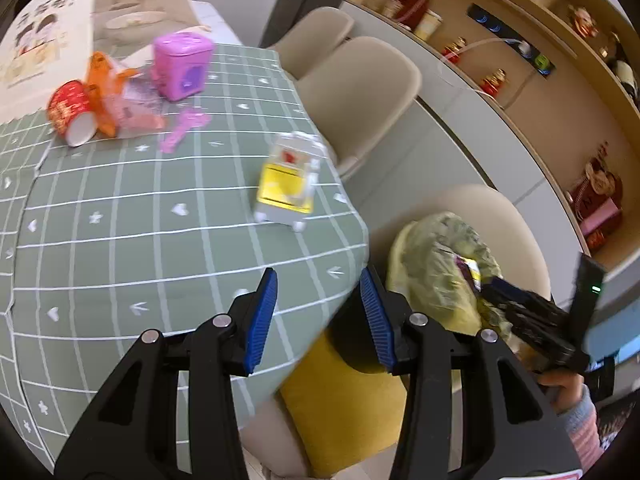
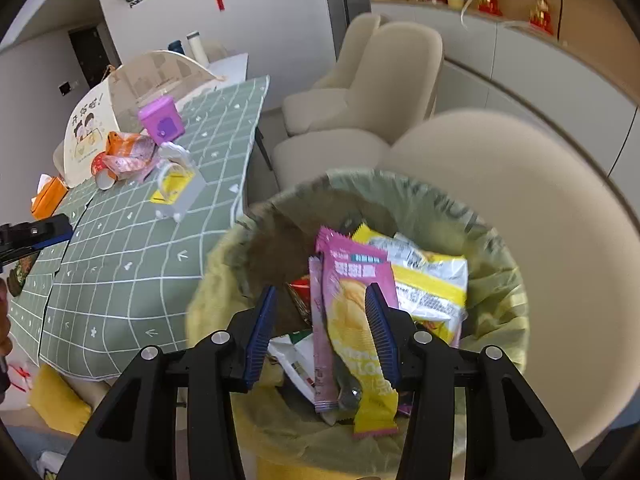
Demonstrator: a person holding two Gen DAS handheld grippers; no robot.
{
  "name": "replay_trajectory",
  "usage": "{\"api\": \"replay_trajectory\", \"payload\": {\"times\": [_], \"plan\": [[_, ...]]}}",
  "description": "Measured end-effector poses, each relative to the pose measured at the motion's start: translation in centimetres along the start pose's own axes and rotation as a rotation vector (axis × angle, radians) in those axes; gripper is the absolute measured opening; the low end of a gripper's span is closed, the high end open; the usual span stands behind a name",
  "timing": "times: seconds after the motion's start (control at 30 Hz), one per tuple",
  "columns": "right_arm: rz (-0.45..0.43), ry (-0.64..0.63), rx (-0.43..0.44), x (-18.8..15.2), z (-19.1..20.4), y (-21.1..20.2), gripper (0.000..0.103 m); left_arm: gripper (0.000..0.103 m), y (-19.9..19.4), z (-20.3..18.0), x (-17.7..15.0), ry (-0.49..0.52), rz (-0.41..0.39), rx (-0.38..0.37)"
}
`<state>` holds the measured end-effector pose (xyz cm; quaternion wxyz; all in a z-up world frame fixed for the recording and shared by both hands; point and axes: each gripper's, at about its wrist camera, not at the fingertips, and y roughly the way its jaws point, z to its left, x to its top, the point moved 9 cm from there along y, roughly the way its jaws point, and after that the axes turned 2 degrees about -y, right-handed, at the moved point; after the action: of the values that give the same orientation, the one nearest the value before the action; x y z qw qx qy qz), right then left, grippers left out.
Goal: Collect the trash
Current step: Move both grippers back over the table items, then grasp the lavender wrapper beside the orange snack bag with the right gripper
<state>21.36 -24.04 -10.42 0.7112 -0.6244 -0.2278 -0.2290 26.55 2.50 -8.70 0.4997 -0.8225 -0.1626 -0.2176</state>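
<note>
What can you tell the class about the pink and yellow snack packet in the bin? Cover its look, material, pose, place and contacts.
The pink and yellow snack packet is a flat, glossy wrapper, apparently plastic film, with crimped ends, a yellow chip picture and printed lettering. It stands tilted inside the green-lined bin, lying over other wrappers, a yellow and white packet beside it. The right hand-held gripper has its pads apart around it; neither clearly presses on it.

Both grippers point(image 1: 318, 316) point(image 2: 320, 330) have black frames, silver screws and ribbed blue fingers point(image 1: 262, 320); a striped pink-grey sleeve point(image 1: 582, 428) shows.
</note>
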Motion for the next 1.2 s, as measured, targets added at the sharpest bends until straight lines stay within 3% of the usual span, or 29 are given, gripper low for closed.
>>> {"api": "replay_trajectory", "payload": {"times": [0.2, 0.4, 0.67, 0.8, 0.97, 1.2], "plan": [[-0.069, -0.015, 0.0, 2.7, 3.3, -1.8, 0.043, 0.041, -0.6, 5.2, 0.7, -0.076, -0.024, 0.069], [-0.116, -0.029, 0.045, 6.0, 9.2, -1.3, 0.043, 0.041, -2.2, 11.7, 2.7, -0.125, -0.077, 0.138], [-0.147, -0.074, 0.086, 10.6, 19.1, 3.3, 0.044, 0.041, -4.1, 21.2, 7.4, -0.208, -0.118, 0.132], [-0.121, -0.101, 0.142, 11.9, 24.1, 6.4, 0.05, 0.041, -4.7, 24.7, 10.5, -0.17, -0.152, 0.163], [-0.073, -0.146, 0.117, 12.7, 28.9, 9.8, 0.05, 0.044, -4.0, 27.1, 14.2, -0.172, -0.134, 0.085], [0.004, -0.095, 0.059, 14.0, 30.8, 15.3, 0.05, 0.044, -1.7, 26.6, 20.2, -0.098, -0.161, -0.002]]}}
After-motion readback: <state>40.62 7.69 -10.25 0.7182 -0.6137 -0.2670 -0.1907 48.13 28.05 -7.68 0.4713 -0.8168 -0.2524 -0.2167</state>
